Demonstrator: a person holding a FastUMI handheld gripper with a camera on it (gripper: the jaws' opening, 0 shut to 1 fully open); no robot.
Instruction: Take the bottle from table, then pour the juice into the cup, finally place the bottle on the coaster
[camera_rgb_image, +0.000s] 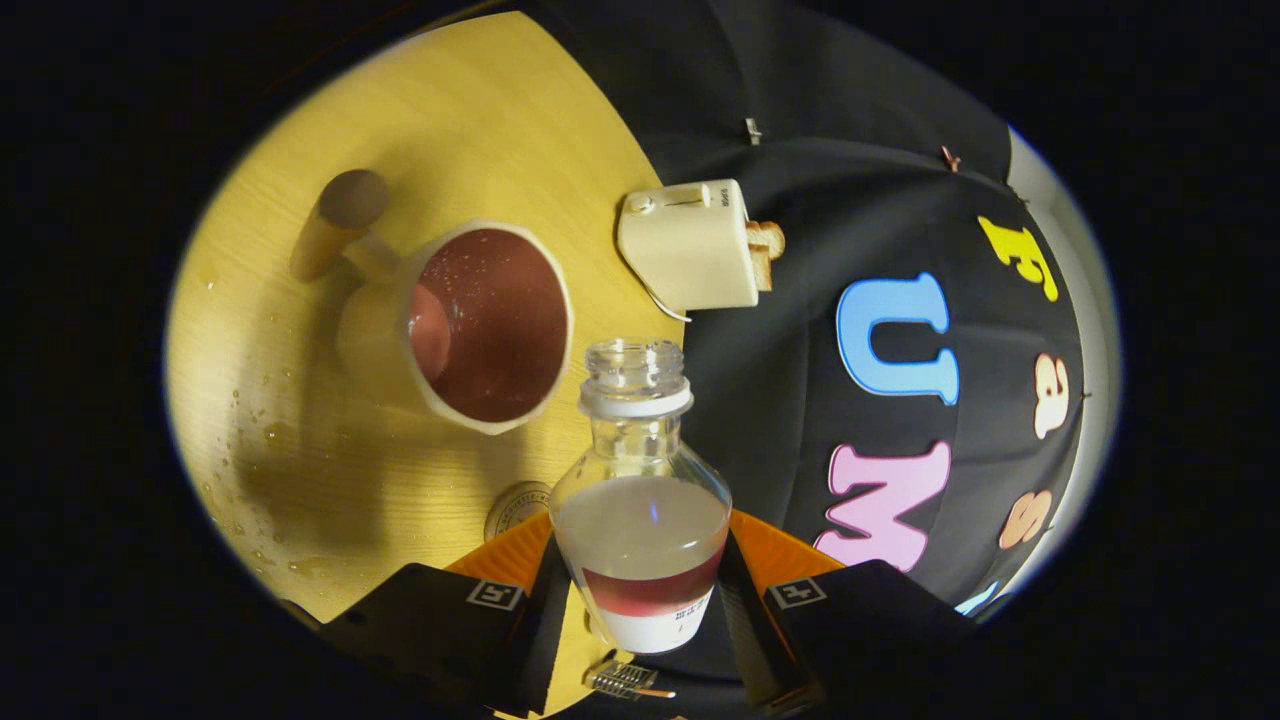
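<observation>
Staged booth kitchen: wooden table (470, 130), toaster (688, 248).

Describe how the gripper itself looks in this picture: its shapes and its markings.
The gripper has two broad, blocky fingers that slope toward each other. Each one carries a small square tag with a white border and a dark pattern on its upper face. No cables or sleeves can be made out.

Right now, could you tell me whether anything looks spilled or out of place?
Yes: droplets lie scattered on the table beside the cup, which looks like spilled juice. The tool is shut on the open bottle.
</observation>
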